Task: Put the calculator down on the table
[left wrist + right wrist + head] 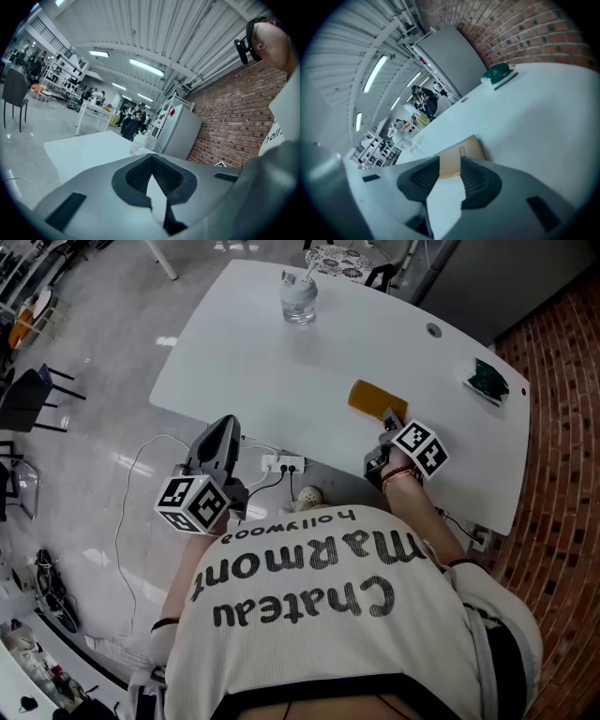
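A flat tan calculator (378, 399) lies on the white table (262, 371) near its front edge. In the right gripper view the calculator (464, 149) rests flat on the tabletop just past the jaw tips. My right gripper (387, 420) hovers at the calculator's near end; its jaws stand narrowly apart and the pads (474, 180) press on nothing. My left gripper (223, 427) hangs off the table's front-left edge, over the floor. The left gripper's (151, 158) tips meet, with nothing between them.
A clear glass jar (299, 298) stands at the table's far side. A dark green object (487, 382) lies at the far right corner, by the brick wall. A power strip (281, 464) with cables lies on the floor under the front edge.
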### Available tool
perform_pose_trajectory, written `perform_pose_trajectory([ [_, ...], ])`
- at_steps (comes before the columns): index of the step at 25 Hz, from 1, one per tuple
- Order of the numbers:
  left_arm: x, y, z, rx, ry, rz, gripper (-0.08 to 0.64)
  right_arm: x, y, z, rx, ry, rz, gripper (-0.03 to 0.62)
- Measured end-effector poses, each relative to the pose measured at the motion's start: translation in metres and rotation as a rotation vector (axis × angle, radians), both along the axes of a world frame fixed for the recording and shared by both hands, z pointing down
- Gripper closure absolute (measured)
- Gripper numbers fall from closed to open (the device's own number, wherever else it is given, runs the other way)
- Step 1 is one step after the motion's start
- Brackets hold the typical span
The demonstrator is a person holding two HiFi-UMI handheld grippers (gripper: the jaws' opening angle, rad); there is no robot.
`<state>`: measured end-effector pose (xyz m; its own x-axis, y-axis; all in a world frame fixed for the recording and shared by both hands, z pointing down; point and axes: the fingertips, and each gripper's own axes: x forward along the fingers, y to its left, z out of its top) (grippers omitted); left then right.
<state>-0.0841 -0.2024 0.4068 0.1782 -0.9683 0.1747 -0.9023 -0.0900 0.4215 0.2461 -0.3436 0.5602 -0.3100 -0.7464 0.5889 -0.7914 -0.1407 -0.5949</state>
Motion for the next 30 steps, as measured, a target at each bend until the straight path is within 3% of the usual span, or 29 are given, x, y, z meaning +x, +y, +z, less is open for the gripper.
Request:
perform_pose_trajectory([
  [3,0.004,0.028,0.001,-0.005,0.004,-0.020,0.558,-0.038,0.029,0.000,-0.047,-0.126,-0.054,0.485],
  [7,0.001,0.063,0.001,-0.017,-0.007,-0.065,0.558,-0.096,0.065,-0.016,-0.041,-0.199,-0.209,0.524],
  [10,-0.006,0.091,-0.005,-0.011,-0.029,-0.134,0.558,-0.140,0.089,-0.048,0.043,-0.209,-0.376,0.579],
  [16,-0.005,0.148,-0.015,0.008,-0.028,-0.223,0.558,-0.204,0.149,-0.122,0.261,-0.251,-0.648,0.588],
  [20,-0.004,0.181,-0.026,0.038,-0.041,-0.277,0.558,-0.218,0.185,-0.162,0.424,-0.245,-0.787,0.589],
  [24,0.004,0.208,-0.031,0.065,-0.049,-0.323,0.558,-0.213,0.212,-0.181,0.553,-0.149,-0.878,0.589],
  [30,0.024,0.235,-0.028,0.081,-0.037,-0.328,0.558,-0.195,0.237,-0.177,0.593,-0.059,-0.927,0.589],
])
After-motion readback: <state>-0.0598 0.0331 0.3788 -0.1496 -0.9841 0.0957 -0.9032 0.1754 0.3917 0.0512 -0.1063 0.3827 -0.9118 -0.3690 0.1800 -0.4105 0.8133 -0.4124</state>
